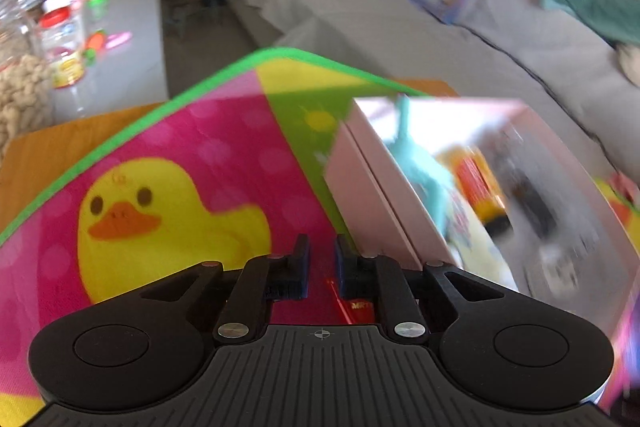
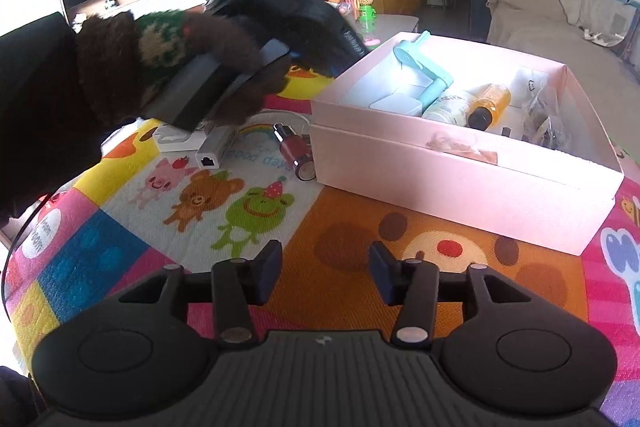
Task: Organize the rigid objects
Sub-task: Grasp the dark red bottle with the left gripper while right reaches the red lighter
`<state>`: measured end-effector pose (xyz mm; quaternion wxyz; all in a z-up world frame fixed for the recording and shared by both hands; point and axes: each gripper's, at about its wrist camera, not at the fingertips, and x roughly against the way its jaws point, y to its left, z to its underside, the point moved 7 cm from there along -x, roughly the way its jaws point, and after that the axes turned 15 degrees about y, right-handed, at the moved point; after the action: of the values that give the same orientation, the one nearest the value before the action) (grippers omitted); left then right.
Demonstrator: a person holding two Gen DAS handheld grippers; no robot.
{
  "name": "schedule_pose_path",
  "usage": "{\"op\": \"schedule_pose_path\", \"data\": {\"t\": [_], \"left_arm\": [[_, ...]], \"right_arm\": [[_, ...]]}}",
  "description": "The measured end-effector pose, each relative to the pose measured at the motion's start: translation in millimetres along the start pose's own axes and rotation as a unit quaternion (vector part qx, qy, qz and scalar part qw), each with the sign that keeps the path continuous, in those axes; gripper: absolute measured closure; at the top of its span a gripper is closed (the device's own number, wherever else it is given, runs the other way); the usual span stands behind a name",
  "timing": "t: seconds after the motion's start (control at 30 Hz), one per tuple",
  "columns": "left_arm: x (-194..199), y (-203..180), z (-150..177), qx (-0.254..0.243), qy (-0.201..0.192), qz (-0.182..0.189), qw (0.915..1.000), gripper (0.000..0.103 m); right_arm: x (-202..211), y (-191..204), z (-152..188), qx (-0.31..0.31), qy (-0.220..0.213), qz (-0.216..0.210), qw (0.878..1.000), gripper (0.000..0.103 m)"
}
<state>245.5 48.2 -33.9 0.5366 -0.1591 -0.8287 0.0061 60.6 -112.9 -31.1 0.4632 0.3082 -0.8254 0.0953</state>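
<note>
Pink box open on the cartoon mat, both claws clear of it.

Pink box (image 2: pixel 460 163) sits on the play mat (image 2: pixel 192 203), lid off; inside it: a teal handled tool (image 2: pixel 424 67), a white tube (image 2: pixel 444 107), an amber bottle (image 2: pixel 490 105) and some clear wrapping at its far end. Just beside the box's left wall lie a dark red cylinder (image 2: pixel 294 151) and a white network adapter (image 2: pixel 214 151), with a white cable behind them. Left claw (image 1: pixel 321 255) narrow, nothing between its fingers, low over the mat's duck patch (image 1: pixel 160 223) with the box corner close at its right; this view is blurred. In the right wrist view a fuzzy brown sleeve (image 2: pixel 120 67) and the left tool's body hang over the loose items, partly hiding them. Right claw (image 2: pixel 326 267) partly spread and empty, short of the box's near wall. Behind the box: a grey sofa (image 2: pixel 540 23). A low bench (image 1: pixel 128 39) beyond the mat carries jars.
</note>
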Motion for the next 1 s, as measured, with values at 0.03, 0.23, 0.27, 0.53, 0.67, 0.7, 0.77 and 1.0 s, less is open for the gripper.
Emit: {"op": "schedule_pose_path", "data": {"t": [0.03,0.23,0.27,0.53,0.67,0.7,0.77,1.0], "left_arm": [[4.0,-4.0,9.5,-0.013,0.004,0.005,0.9999,0.089],[27.0,-33.0,75.0,-0.037,0.011,0.044,0.9983,0.089],[29.9,-36.4,84.4,-0.034,0.012,0.047,0.9982,0.089],[79.7,-22.9,128.7,0.058,-0.038,0.055,0.9961,0.087],[112.1,-3.5,151.8,0.124,-0.09,-0.028,0.9878,0.087],[113.3,-1.2,156.3,0.139,-0.087,-0.023,0.9862,0.087],[108.7,0.0,159.9,0.157,-0.074,-0.012,0.9847,0.087],[81.0,-11.1,141.0,0.152,-0.066,-0.04,0.9853,0.083]], "right_arm": [[-0.5,0.2,-0.5,0.0,-0.001,-0.001,1.0,0.054],[-6.1,13.1,-2.5,0.006,-0.002,-0.004,1.0,0.047],[-6.9,17.5,-2.8,0.011,0.0,-0.005,1.0,0.047],[-8.4,50.2,-5.7,0.021,0.006,-0.022,1.0,0.041],[-13.4,57.5,-6.0,0.014,0.009,-0.023,1.0,0.041],[-15.1,57.2,-7.1,0.014,0.007,-0.014,1.0,0.041],[-16.1,56.6,-8.4,0.013,0.005,0.0,1.0,0.04],[-11.0,45.3,-2.9,-0.011,0.005,0.014,1.0,0.038]]}}
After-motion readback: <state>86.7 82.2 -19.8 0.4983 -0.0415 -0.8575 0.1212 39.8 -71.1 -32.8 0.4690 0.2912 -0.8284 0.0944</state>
